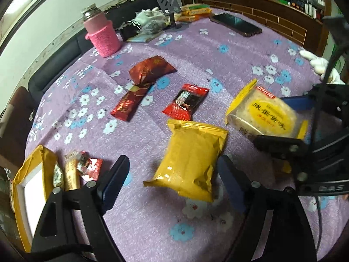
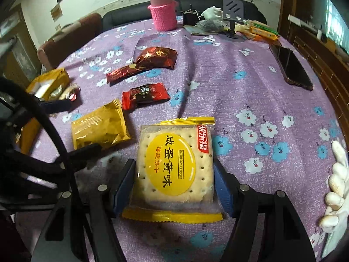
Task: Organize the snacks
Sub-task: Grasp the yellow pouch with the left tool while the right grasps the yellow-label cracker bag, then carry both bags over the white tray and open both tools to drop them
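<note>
Right gripper point(image 2: 174, 174): we hold the biscuit pack point(image 2: 174, 163) clamped between both fingers, lifted just above the purple surface point(image 2: 250, 83)
Left gripper point(image 1: 172, 181): fingers apart around the yellow pouch point(image 1: 189, 159), not pressing it; the pouch lies on the surface
Box point(image 1: 28, 187): open at the left edge, a few snacks at its mouth
Advice: we should centre the pouch, close on its flat sides gently; keep the biscuits level

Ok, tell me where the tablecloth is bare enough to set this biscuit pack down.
Bare cloth lies right of the salted egg yolk biscuit pack, between it and the black phone. Also free: mid-table beyond the small red-and-black packet. Crowded: the left side around the gold foil pouch and open yellow box.
</note>
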A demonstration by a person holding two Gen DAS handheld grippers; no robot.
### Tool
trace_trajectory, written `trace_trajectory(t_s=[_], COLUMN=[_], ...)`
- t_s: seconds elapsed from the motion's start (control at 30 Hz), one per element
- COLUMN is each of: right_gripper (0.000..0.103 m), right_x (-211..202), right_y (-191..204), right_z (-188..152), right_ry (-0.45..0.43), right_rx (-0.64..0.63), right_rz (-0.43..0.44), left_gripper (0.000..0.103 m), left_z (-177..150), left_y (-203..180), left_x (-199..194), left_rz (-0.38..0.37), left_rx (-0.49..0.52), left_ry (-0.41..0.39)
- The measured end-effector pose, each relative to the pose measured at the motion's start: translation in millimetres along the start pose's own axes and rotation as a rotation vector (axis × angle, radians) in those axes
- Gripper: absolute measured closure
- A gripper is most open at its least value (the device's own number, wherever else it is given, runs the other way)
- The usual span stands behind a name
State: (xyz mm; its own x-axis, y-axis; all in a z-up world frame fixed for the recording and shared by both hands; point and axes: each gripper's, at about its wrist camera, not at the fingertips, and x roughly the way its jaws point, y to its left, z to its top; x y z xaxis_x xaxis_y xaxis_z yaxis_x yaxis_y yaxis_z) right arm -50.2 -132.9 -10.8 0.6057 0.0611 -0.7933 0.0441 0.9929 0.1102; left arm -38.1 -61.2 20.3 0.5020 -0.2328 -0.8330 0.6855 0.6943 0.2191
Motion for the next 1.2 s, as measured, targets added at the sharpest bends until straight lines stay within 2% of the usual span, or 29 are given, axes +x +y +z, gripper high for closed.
trace_trajectory(t_s=[0.07, 0.1, 0.17, 0.27, 0.63, 0.93, 1.2], right_gripper=[0.035, 0.035, 0.035, 0.035, 0.035, 0.035, 0.035], right_x=[-0.7, -0.9, -1.1, -2.4, -16.4, -44.4, -74.3], right_y=[-1.1, -0.8, -1.8, -4.7, 1.6, 26.5, 61.2], right_z=[-0.2, -0.5, -1.5, -1.9, -8.1, -9.7, -12.9], right_ry=[-0.001, -0.004, -0.018, -0.024, -0.052, -0.103, -0.142], right_rx=[0.002, -0.002, -0.002, 0.02, 0.042, 0.002, -0.045], right_rz=[0.003, 0.004, 0.01, 0.031, 0.069, 0.105, 0.167], left_gripper=[0.045, 0.052, 0.056, 0.057, 0.057, 0.057, 0.057], left_z=[-0.1, 0.0, 0.6, -2.1, -20.8, -47.0, -77.4], left_y=[-1.1, -0.5, 0.1, -1.1, 14.4, 28.3, 52.7], left_x=[7.0, 5.7, 5.2, -0.3, -53.3, -99.2, -125.5], left_rz=[-0.019, -0.04, -0.027, 0.007, 0.009, 0.036, 0.055], left_rx=[-0.019, -0.039, -0.072, -0.092, -0.242, -0.361, -0.478], left_ry=[0.021, 0.011, 0.016, 0.002, -0.081, -0.15, -0.174])
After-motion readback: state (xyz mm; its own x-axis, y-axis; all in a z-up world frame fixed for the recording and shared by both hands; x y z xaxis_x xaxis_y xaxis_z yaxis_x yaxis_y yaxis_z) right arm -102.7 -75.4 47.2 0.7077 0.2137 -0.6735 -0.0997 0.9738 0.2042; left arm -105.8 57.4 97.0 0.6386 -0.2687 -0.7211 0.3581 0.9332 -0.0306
